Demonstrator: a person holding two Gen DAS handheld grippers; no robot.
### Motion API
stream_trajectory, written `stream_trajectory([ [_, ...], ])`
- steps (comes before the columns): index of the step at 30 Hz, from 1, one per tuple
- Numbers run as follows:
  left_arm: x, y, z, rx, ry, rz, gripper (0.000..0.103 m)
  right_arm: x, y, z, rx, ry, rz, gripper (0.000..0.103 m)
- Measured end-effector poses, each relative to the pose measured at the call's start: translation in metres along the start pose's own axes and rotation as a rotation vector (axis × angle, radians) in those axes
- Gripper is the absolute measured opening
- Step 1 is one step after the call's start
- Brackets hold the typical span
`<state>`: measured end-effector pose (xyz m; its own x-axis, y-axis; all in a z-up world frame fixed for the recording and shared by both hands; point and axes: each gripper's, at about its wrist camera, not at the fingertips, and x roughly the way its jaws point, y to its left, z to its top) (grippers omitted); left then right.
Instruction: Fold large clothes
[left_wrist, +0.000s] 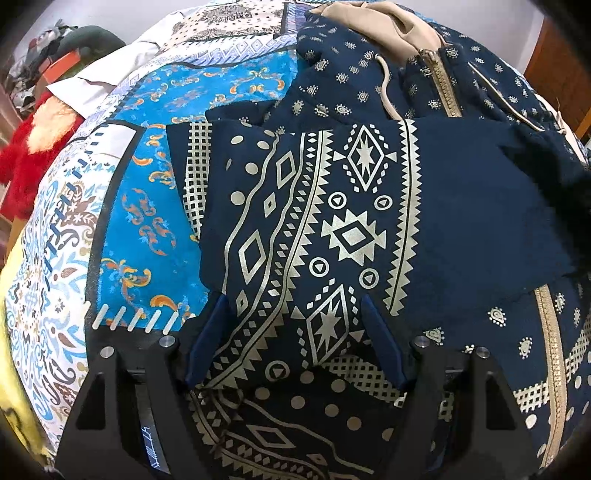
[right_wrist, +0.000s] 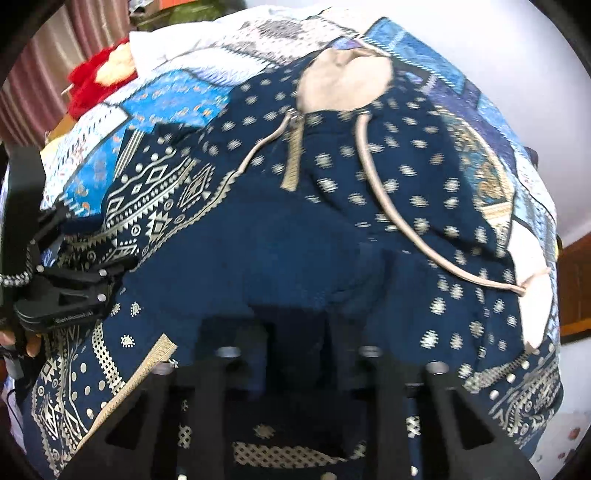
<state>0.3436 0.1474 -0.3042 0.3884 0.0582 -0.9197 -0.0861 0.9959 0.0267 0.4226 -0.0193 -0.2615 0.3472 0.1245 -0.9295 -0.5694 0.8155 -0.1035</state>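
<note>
A navy hoodie (left_wrist: 461, 221) with silver-gold geometric print, tan hood lining and tan zipper lies spread on a bed; it also fills the right wrist view (right_wrist: 280, 236). A sleeve panel (left_wrist: 303, 229) with diamond patterns is folded across the body. My left gripper (left_wrist: 295, 317) is open, its blue fingers (left_wrist: 210, 332) resting on either side of the sleeve panel. My right gripper (right_wrist: 295, 325) is shut on a bunch of plain navy hoodie fabric (right_wrist: 314, 273), its fingers buried in the cloth. The left gripper also shows in the right wrist view (right_wrist: 70, 288).
The hoodie lies on a patchwork bedspread (left_wrist: 155, 206) in blue, white and orange. A red plush toy (left_wrist: 29, 155) lies at the bed's far left. The tan hood (right_wrist: 343, 81) and drawstrings (right_wrist: 388, 199) lie at the far end. A wooden door (right_wrist: 576, 288) stands at right.
</note>
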Motion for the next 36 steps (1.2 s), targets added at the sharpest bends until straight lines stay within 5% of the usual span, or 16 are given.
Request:
stream_trajectory([
  [11, 0.005, 0.01, 0.006, -0.018, 0.018, 0.003, 0.074, -0.053, -0.076, -0.04, 0.179, -0.069, -0.095, 0.01],
  [23, 0.01, 0.01, 0.011, -0.026, 0.035, 0.011, 0.075, -0.045, -0.107, -0.092, 0.245, 0.017, -0.114, 0.013],
  [25, 0.01, 0.011, 0.011, -0.025, 0.035, 0.01, 0.075, -0.044, -0.103, -0.091, 0.236, 0.021, -0.165, 0.024],
  [26, 0.011, 0.011, 0.01, -0.025, 0.034, 0.01, 0.075, -0.044, -0.102, -0.091, 0.228, 0.021, -0.195, 0.042],
  [27, 0.011, 0.011, 0.01, -0.024, 0.033, 0.009, 0.075, -0.046, -0.1, -0.09, 0.207, 0.016, -0.269, 0.072],
  [29, 0.011, 0.011, 0.01, -0.021, 0.029, 0.008, 0.076, -0.052, -0.101, -0.094, 0.163, -0.029, -0.394, 0.089],
  [36, 0.001, 0.003, 0.012, 0.023, 0.017, 0.089, 0.075, -0.082, -0.133, -0.116, 0.273, -0.064, -0.293, 0.089],
])
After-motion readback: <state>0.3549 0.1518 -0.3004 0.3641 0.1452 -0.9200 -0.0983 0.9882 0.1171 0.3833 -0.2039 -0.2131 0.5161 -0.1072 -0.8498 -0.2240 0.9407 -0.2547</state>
